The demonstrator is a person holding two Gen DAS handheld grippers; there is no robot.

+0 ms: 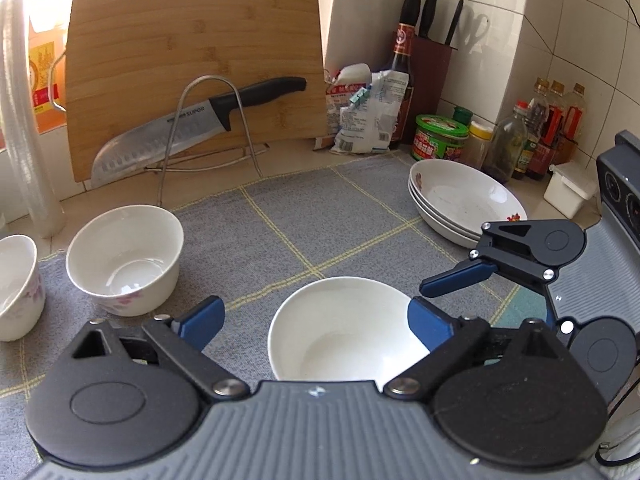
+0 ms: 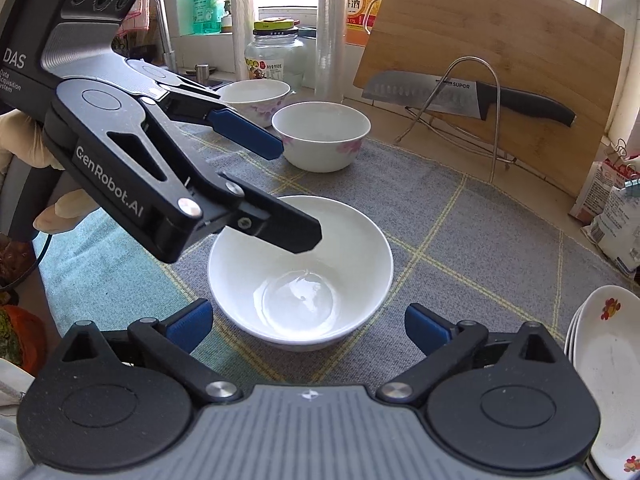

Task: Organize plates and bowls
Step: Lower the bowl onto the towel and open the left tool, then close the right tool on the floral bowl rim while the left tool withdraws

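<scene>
A plain white bowl (image 1: 344, 332) (image 2: 300, 268) sits upright on the grey checked mat (image 1: 320, 216). My left gripper (image 1: 316, 320) (image 2: 298, 188) is open, its jaws wide apart over the bowl, one finger above the near rim and one beyond the far side. My right gripper (image 2: 308, 324) is open just short of the same bowl; in the left wrist view only one blue fingertip (image 1: 452, 282) shows. Two floral white bowls (image 1: 124, 260) (image 1: 18, 286) stand to the left. A stack of floral plates (image 1: 466, 200) (image 2: 608, 376) lies at the right.
A bamboo cutting board (image 1: 192, 76) with a large knife (image 1: 192, 128) in a wire rack stands behind the mat. Bottles, jars and a knife block (image 1: 428, 76) crowd the back right corner. A glass jar (image 2: 276, 56) and a tap stand near the window.
</scene>
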